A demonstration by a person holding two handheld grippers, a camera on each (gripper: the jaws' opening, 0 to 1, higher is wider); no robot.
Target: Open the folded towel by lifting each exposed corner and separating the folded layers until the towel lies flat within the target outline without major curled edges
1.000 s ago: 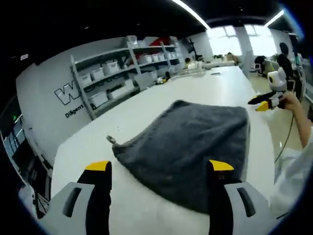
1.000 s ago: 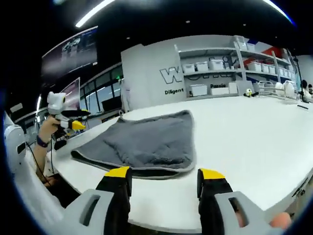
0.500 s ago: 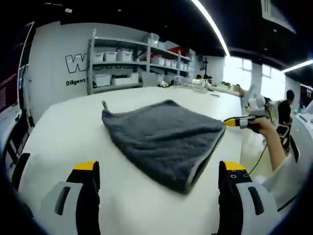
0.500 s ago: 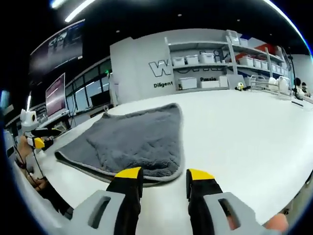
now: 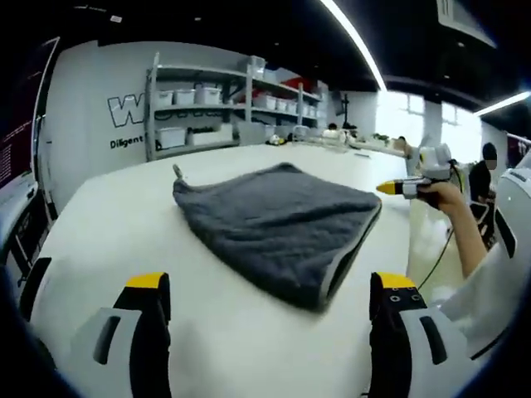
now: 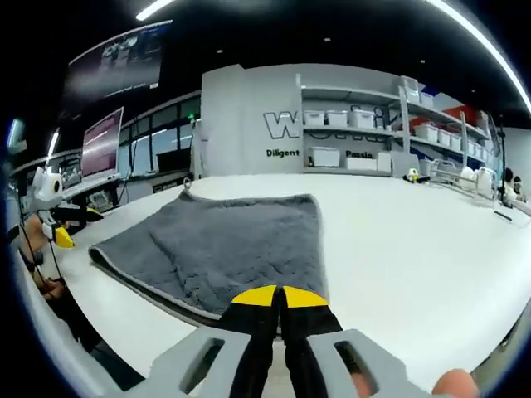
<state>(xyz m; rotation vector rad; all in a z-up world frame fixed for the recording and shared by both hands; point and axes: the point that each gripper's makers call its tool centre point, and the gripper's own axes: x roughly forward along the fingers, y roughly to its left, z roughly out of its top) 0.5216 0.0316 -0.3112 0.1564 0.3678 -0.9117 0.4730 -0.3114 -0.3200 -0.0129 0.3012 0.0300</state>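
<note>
A dark grey plush folded towel (image 5: 278,220) with a paler grey bound edge lies on the plain white glossy table (image 5: 116,224), no pattern on either! The left gripper (image 5: 270,290) shows black jaws capped in bright yellow on light grey bodies, and the right gripper (image 6: 278,297) wears the same black, yellow and grey. Beyond the table, the white back wall (image 6: 249,99) carries dark block lettering beside grey shelving (image 6: 365,124) stacked with white bins.

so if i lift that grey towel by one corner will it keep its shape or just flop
The grey towel will likely flop: it looks like soft, thick pile lying limp on the white table. The stacked layers at its near edge will probably peel apart and hang. It shouldn't be slippery, since the fuzzy surface ought to grip. The small hanging loop at one corner may dangle.
</note>
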